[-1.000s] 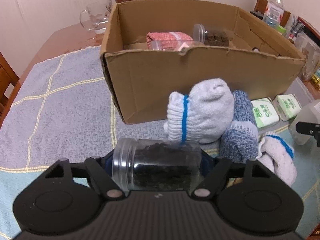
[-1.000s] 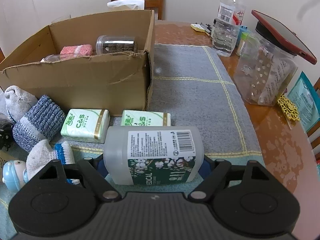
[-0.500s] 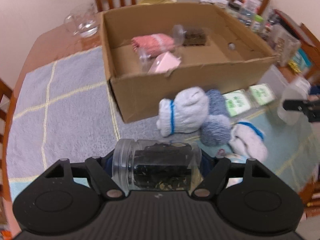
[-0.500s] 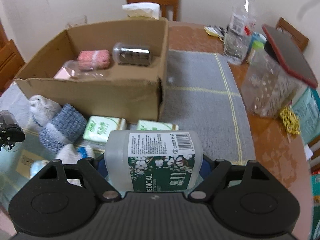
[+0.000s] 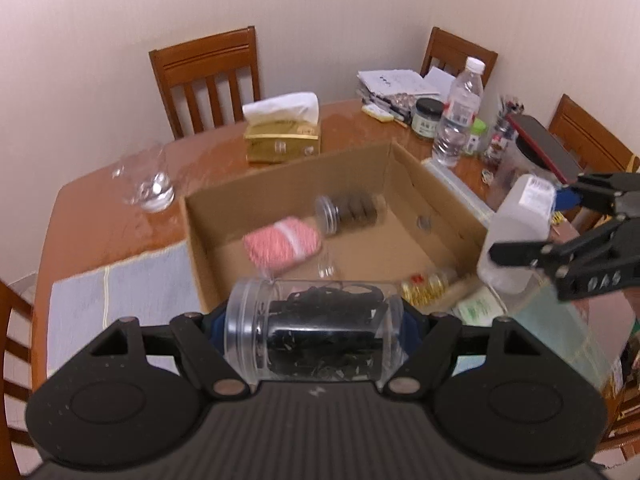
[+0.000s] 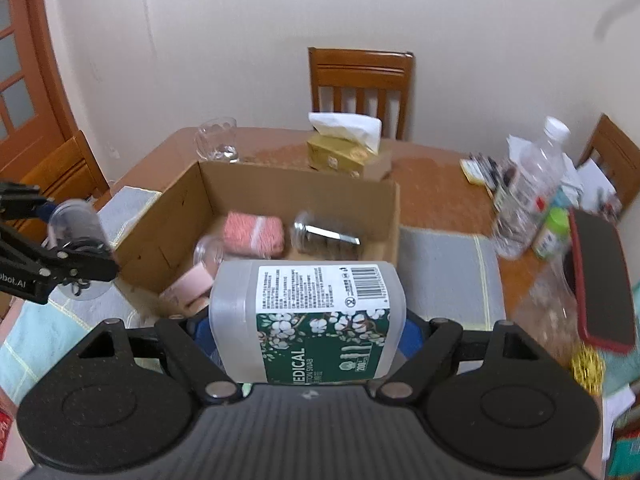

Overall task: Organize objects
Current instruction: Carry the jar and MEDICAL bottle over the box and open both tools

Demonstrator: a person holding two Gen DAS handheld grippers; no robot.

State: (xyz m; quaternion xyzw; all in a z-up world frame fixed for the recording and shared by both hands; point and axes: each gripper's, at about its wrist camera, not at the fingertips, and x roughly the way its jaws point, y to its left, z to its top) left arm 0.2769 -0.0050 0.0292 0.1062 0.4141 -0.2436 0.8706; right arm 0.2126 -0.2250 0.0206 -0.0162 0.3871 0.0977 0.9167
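Left hand-held gripper (image 5: 316,336) clamped on clear jar (image 5: 314,334) of dark bits: jar lies crosswise between the fingers, long axis left-right, lid end left. Right hand-held gripper (image 6: 308,320) clamped on swab bottle (image 6: 308,316), also crosswise, long axis left-right, label text sideways. Both held in the air at the near edge of the open cardboard box (image 6: 394,216) on the desk (image 6: 436,184). Pink roll (image 6: 253,232) and 1 more jar (image 6: 326,236) lie inside.

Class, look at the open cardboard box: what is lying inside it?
Inside the cardboard box: a pink rolled cloth, a clear jar with dark contents, another clear jar and something pink. The held swab container hides the near corner.
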